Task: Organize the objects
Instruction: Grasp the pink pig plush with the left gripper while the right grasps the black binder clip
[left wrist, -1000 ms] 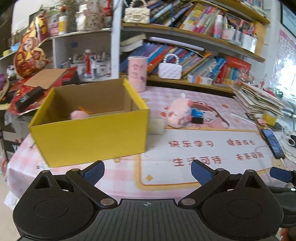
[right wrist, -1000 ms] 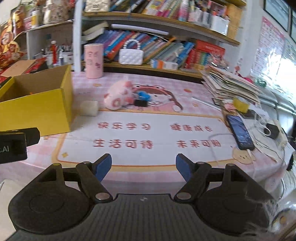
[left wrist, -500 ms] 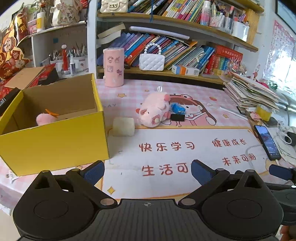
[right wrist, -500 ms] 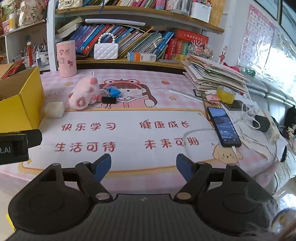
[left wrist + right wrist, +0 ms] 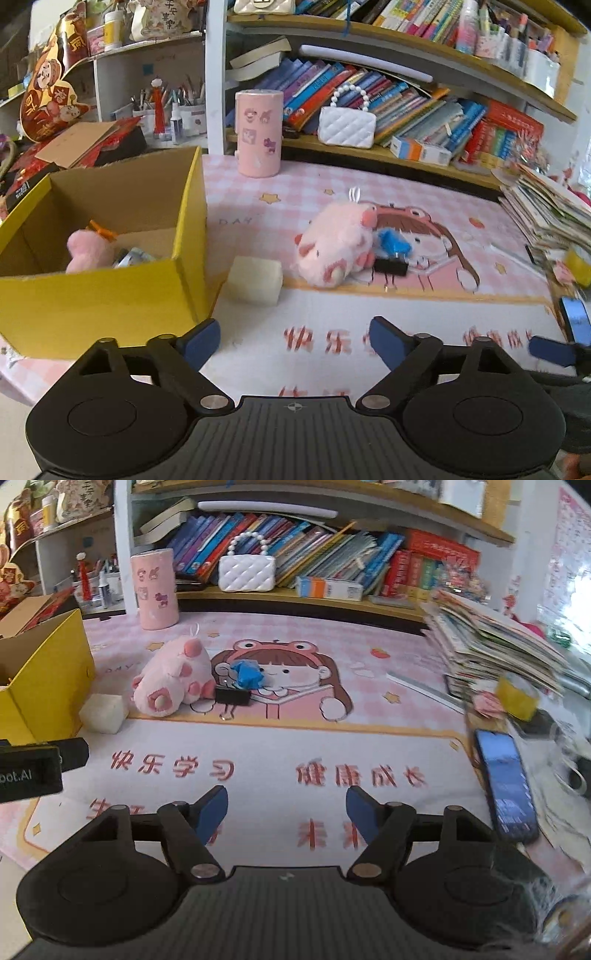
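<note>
At ten o'clock on the desk (image 5: 258, 206) stood the yellow box (image 5: 110, 295), a small pink toy (image 5: 88, 251) inside. A white block (image 5: 255, 275) lay just beside it, then the pink plush pig (image 5: 332, 247) touching a black clip (image 5: 390, 266). Left gripper (image 5: 293, 338) and right gripper (image 5: 286, 810) hovered, fingers released. A phone (image 5: 508, 786) lay at three o'clock.

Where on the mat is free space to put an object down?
The printed mat is bare between the yellow box and the phone, ahead of both open grippers. It is crowded around the pink plush pig, white block, blue toy and black clip.
</note>
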Motion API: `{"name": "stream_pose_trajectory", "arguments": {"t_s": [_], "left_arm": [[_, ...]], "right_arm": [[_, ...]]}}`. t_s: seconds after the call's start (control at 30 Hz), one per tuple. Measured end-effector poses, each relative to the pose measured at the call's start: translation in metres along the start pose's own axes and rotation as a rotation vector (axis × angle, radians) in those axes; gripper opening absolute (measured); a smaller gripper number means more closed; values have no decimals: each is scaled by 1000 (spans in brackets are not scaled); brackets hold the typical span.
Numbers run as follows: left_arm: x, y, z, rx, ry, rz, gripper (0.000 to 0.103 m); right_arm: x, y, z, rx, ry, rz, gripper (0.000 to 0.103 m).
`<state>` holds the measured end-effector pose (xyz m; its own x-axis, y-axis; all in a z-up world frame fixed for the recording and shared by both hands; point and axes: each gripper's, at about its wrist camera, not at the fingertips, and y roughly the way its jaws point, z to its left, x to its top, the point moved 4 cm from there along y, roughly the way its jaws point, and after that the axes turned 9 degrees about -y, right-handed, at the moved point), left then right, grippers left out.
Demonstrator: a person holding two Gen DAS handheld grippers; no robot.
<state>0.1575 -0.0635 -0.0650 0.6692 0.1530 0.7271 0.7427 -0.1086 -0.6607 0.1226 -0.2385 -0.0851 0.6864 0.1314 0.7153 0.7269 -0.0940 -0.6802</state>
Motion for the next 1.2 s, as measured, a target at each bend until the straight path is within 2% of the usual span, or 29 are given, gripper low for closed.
{"name": "stream_pose_trajectory", "arguments": {"t_s": [0.03, 0.1, 0.17, 0.3, 0.4, 0.43, 0.47, 0.53, 0.6, 0.67, 0.93, 0.97, 1.03, 1.13, 1.2], "left_arm": [[5, 5, -5, 5, -1, -5, 83], [13, 15, -12, 16, -6, -16, 79], [20, 27, -19, 26, -11, -17, 73], [32, 53, -33, 28, -25, 13, 73], [40, 71, -42, 34, -27, 30, 75], [42, 75, -45, 38, -30, 33, 78], [46, 80, -46, 41, -37, 38, 83], [51, 88, -47, 46, -54, 45, 86], [58, 94, -45, 59, -62, 45, 86], [63, 98, -43, 76, -65, 42, 87], [71, 114, -41, 112, -70, 59, 87], [71, 116, -42, 110, -68, 63, 87], [71, 121, -47, 104, -61, 71, 87], [70, 131, -53, 104, -51, 75, 96], [69, 139, -57, 107, -39, 77, 97]], "right_arm": [[4, 8, -3, 17, -11, -4, 63], [10, 24, -8, 48, -29, -9, 50], [18, 40, -12, 87, -37, -15, 44], [32, 72, -12, 179, -78, -24, 44], [42, 94, -6, 214, -124, -38, 47], [46, 102, -3, 224, -137, -43, 47], [49, 109, -1, 235, -145, -47, 49], [56, 123, 3, 251, -154, -59, 54], [63, 133, 6, 265, -159, -74, 61], [69, 142, 8, 286, -165, -85, 61], [81, 172, 13, 300, -164, -83, 54], [82, 173, 13, 301, -169, -91, 47], [82, 173, 10, 310, -173, -96, 45], [79, 167, -2, 305, -162, -98, 45], [75, 162, -14, 271, -153, -95, 45]]}}
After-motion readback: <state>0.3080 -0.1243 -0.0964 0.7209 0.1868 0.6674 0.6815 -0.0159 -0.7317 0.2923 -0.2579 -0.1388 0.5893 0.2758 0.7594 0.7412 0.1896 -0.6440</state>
